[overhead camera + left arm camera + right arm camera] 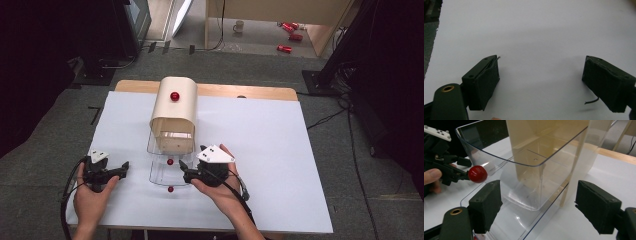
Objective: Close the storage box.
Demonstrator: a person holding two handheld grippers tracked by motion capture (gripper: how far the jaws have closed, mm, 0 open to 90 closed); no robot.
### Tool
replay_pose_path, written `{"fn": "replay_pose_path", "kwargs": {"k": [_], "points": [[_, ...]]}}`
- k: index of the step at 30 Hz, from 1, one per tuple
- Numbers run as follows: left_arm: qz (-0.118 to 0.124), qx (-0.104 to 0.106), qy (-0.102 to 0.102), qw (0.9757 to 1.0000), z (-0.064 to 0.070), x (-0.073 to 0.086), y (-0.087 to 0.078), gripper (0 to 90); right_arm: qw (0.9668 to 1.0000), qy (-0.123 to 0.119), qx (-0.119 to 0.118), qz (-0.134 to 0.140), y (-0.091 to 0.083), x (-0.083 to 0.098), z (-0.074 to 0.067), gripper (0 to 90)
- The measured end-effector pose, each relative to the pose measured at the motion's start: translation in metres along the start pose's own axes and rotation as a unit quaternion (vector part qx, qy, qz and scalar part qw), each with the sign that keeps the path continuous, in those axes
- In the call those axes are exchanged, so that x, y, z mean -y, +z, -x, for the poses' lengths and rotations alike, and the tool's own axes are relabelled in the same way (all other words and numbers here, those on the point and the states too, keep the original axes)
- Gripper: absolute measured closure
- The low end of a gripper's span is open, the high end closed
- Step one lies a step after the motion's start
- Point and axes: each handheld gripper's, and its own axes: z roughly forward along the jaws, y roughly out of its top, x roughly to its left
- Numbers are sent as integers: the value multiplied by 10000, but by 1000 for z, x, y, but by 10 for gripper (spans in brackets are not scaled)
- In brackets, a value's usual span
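Cream cabinet (173, 111) with red knob on top (174, 96) stands mid-table on the white sheet (280, 165). Two clear plastic drawers (524, 170), each with a red knob (477, 174), are pulled out towards me. My left gripper (116, 171) and right gripper (186, 172) both gape wide, empty, flanking the drawers.

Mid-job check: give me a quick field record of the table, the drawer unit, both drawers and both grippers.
table: white sheet over a wooden top
cabinet: beige drawer unit, red knob on top
upper drawer: clear, pulled partway out, looks empty
lower drawer: clear, pulled out farther toward the person
left gripper: open, jaws over bare sheet, left of the drawers
right gripper: open, jaws at the drawers' right side, holding nothing
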Motion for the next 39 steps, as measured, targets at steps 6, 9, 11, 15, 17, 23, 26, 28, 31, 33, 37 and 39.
{"fn": "replay_pose_path", "kwargs": {"k": [6, 9, 11, 15, 17, 23, 26, 28, 31, 33, 37, 39], "points": [[5, -2, -6, 10000, 0, 0, 0, 140, 9999, 99, 97, -71, 9, -3, 11, 213], [-2, -6, 4, 10000, 0, 0, 0, 141, 9997, 198, 108, -97, 15, -6, 18, 213], [7, -5, -7, 10000, 0, 0, 0, 141, 9996, 263, 96, -91, 20, -8, 25, 213], [1, -9, 0, 10000, 0, 0, 0, 141, 9992, 343, 135, -130, 28, -9, 33, 213], [6, -8, -7, 10000, 0, 0, 0, 140, 9991, 361, 176, -143, 31, -9, 36, 214], [7, -5, -13, 10000, 0, 0, 0, 140, 9985, 398, 347, -112, 38, -13, 42, 216], [10, -5, -14, 10000, 0, 0, 0, 141, 9983, 415, 396, -102, 40, -13, 43, 217], [6, -4, -10, 10000, 0, 0, 0, 140, 9981, 423, 446, -91, 42, -15, 46, 207], [7, -3, -13, 10000, 0, 0, 0, 140, 9982, 452, 393, -82, 44, -16, 46, 197], [5, -3, -9, 10000, 0, 0, 0, 141, 9981, 446, 420, -82, 44, -15, 45, 200], [10, 6, -17, 10000, 0, 0, 0, 141, 9980, 380, 473, -151, 41, -4, 36, 217], [1, 2, -6, 10000, 0, 0, 0, 140, 9981, 365, 450, -223, 38, 4, 33, 197]]}}
